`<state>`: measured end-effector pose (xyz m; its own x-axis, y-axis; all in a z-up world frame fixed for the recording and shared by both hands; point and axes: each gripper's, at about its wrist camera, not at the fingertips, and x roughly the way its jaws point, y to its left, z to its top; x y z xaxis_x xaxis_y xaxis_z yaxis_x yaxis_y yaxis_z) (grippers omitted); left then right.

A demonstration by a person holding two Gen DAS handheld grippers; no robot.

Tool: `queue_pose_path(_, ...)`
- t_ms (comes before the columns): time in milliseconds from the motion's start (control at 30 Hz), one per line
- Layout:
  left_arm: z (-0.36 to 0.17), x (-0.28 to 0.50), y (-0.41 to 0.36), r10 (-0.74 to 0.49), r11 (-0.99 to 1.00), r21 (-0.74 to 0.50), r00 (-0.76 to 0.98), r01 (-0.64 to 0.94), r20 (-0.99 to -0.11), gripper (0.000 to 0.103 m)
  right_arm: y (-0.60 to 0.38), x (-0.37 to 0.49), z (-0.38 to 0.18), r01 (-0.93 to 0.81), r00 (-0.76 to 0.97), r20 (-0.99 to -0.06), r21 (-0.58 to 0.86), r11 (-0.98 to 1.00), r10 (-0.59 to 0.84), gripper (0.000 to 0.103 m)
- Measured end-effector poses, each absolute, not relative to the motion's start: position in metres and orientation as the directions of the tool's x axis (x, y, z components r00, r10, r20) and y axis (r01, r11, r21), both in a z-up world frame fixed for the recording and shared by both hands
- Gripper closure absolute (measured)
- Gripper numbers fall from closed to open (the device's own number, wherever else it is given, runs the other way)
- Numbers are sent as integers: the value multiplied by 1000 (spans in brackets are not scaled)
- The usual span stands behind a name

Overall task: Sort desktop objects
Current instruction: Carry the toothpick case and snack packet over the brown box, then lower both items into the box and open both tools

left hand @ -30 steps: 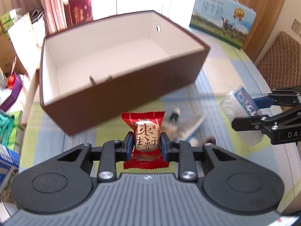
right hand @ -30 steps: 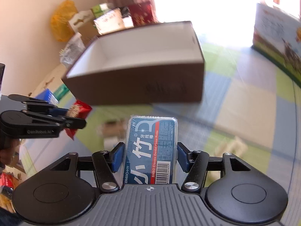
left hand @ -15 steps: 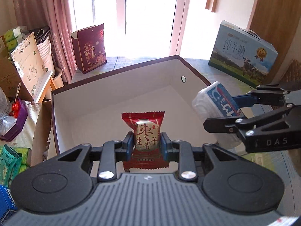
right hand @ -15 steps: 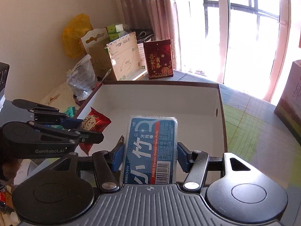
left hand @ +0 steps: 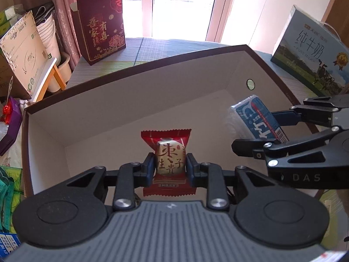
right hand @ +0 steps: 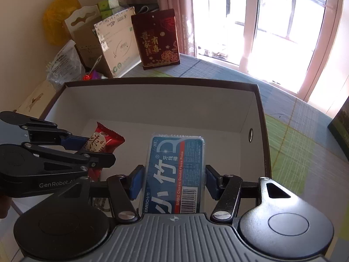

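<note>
Here the left gripper clamps a red candy over the box; rightward, the right gripper clamps a floss pack.

Left gripper: matte black linkage arms, blue pads at fingertips, silver screw heads at pivots. Grey ribbed housing across bottom of frame, flanked by two black round discs with recessed circles. Same unit at left of right wrist view, white lettering "GenRobot.AI" on side.

Right gripper: identical build, black arms, blue pads, silver screws, grey ribbed base, small crosshair mark at centre. Side marked "DAS" at right of left wrist view.
</note>
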<state>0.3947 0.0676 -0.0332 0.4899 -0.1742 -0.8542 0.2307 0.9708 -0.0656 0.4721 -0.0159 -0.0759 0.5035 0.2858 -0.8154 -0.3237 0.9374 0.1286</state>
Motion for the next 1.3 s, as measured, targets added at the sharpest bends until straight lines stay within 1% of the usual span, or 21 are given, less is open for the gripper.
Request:
queue_pose_path(133, -49, 413, 65, -169, 973, -73, 455, 219, -875, 78, -16, 489, -90, -306, 451, -848, 146, 941, 278, 47)
queue_pose_path(400, -76, 435, 67, -120, 981, -44, 414, 188, -902, 78, -5, 505, -108, -328, 395, -887, 106, 939, 238, 47)
queue_pose_path(467, -81, 438, 69, -100, 984, -30, 404, 177, -909, 78, -3, 509, -112, -334, 383, -895, 98, 938, 230, 47)
queue_pose_path(600, -88, 438, 65, -47, 980, 37, 408, 194, -912, 78, 0, 515, -118, -340, 363, -907, 84, 937, 213, 47)
queue_pose_path(733, -94, 442, 64, -32, 981, 44, 379, 190, -925, 78, -2, 515, -123, -337, 342, -917, 83, 938, 204, 47)
queue_pose_path(800, -95, 443, 63, -25, 980, 52, 373, 194, -928, 76, -2, 517, -127, -341, 323, -925, 84, 936, 201, 47)
queue_pose_path(867, -95, 444, 62, -14, 976, 67, 369, 205, -929, 68, -2, 516, -126, -343, 326, -925, 79, 936, 198, 47)
queue_pose_path(900, -96, 444, 63, -2, 976, 78, 364, 204, -932, 59, -1, 514, -125, -354, 331, -923, 68, 933, 194, 47)
queue_pose_path(933, -96, 444, 64, 14, 976, 91, 358, 198, -934, 45, 0, 513, -124, -368, 337, -923, 53, 928, 187, 46)
queue_pose_path(967, -96, 444, 65, 32, 977, 106, 361, 187, -932, 39, 1, 510, -122, -379, 343, -923, 34, 925, 175, 45)
queue_pose_path(1000, -95, 443, 67, 48, 976, 122, 369, 180, -928, 29, 2, 508, -119, -384, 354, -921, 14, 923, 162, 38)
queue_pose_path(1033, -93, 441, 68, 63, 975, 137, 376, 172, -924, 22, 1, 506, -117, -385, 368, -917, -1, 923, 153, 30)
queue_pose_path(1100, -89, 439, 70, 70, 976, 143, 383, 165, -921, 19, -2, 502, -111, -388, 387, -908, -2, 922, 161, 23)
queue_pose_path(1167, -86, 437, 72, 71, 978, 141, 385, 155, -920, 18, -5, 498, -107, -386, 388, -902, 30, 922, 192, 21)
queue_pose_path(1233, -83, 434, 73, 78, 979, 144, 389, 145, -918, 14, -7, 495, -102, -389, 390, -895, 53, 920, 216, 14)
queue_pose_path(1300, -80, 431, 73, 80, 979, 146, 390, 144, -917, 13, -3, 493, -98, -398, 389, -891, 68, 915, 235, 10)
